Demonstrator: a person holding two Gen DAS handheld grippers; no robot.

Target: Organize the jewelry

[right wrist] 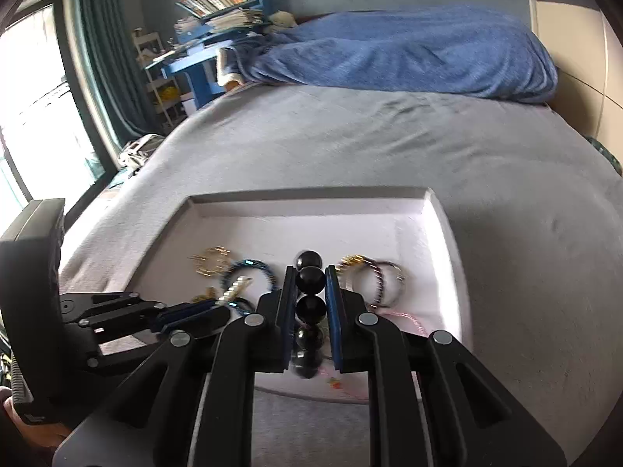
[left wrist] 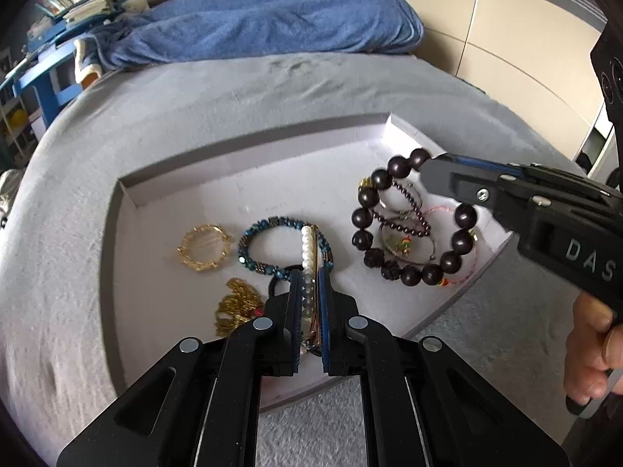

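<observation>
A: We have the left gripper (left wrist: pixel 311 272) closed down to a narrow slit on the pearl clip (left wrist: pixel 307 257), whose pearls run up between the blue pads and stick out past the tips.

B: And the right gripper (right wrist: pixel 309 284) is nearly closed too, clamped on the dark bead bracelet (right wrist: pixel 310 307). In our right wrist view the beads line up between the fingers, one poking out beyond them.

A: From our left side that bracelet hangs as a full ring off the right gripper's tip, over the right part of the tray (left wrist: pixel 272 179).

B: The tray sits on the grey bed (left wrist: pixel 233 89). In it we see the gold ring (left wrist: pixel 203 247) at the left, the blue bracelet (left wrist: pixel 268 245) beside it (the pearl clip crosses its right edge), and a gold chain (left wrist: pixel 237 305) nearer us.

A: Under the hanging beads lies a tangle of thin pieces (left wrist: pixel 409 225): a small-bead strand, wire hoops, a pink cord. We cannot tell whether the big beads touch them.

B: A hand (left wrist: pixel 592 350) grips the right handle at the picture's edge. A blue blanket (left wrist: pixel 272 19) lies across the head of the bed.
</observation>
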